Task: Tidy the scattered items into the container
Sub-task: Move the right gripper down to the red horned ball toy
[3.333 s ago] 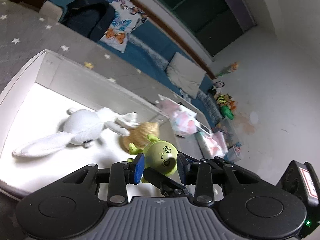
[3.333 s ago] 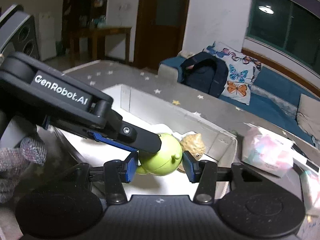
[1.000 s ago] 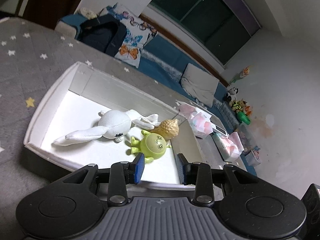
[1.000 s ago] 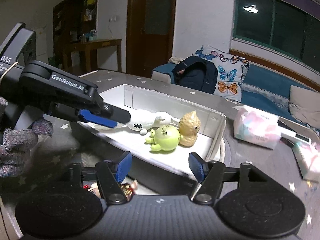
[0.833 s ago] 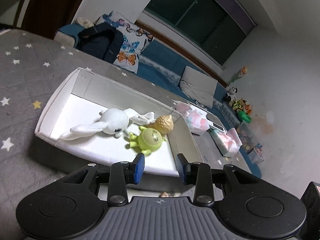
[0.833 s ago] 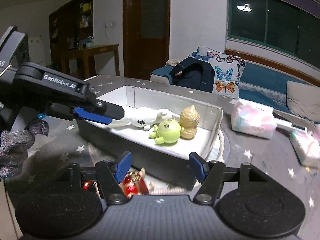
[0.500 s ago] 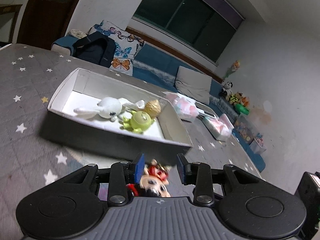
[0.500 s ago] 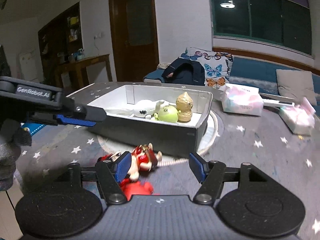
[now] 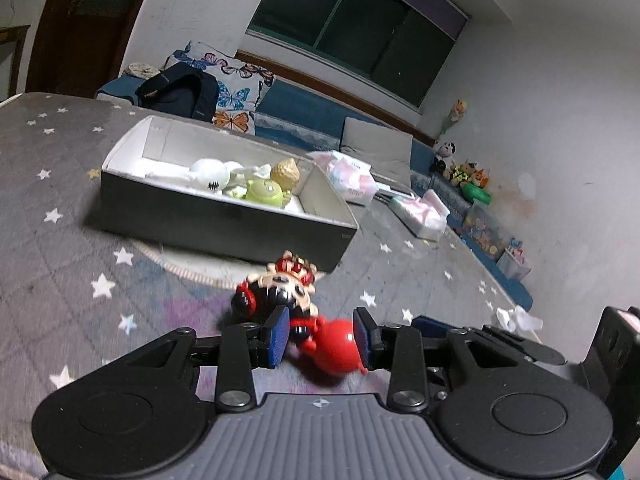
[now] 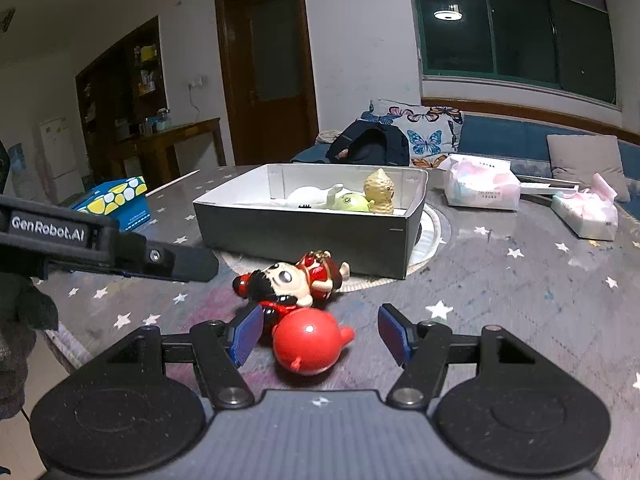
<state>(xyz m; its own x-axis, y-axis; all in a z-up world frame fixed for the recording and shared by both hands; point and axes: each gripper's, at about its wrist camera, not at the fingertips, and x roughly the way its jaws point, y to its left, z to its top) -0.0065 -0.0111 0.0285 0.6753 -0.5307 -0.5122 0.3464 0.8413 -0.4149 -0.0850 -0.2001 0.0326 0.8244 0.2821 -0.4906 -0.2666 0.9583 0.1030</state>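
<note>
White walls point(image 10: 360, 40) enclose a dim room; a dark window point(image 10: 516, 28) reflects a ceiling lamp point(image 10: 449, 15) above a blue sofa point(image 10: 504, 136), beside a brown door point(image 10: 268, 76).

Star-patterned cloth point(image 10: 540, 292) (grey) bears box point(image 10: 304, 232), dolls point(image 10: 296, 280).

both grippers' fingers point(image 9: 279, 334) apart, seemingly gripping nothing

Only clear text: "GenRobot.AI", white letters on black side of the left gripper point(image 10: 188, 266), seen at left edge of right wrist view. Tissue pack point(image 10: 478, 188) on the table point(image 10: 540, 280) near its far edge has small print on front, too blurred to read. Small mark on container point(image 10: 304, 236) front-right corner, unreadable. Left wrist view: no legible text.
</note>
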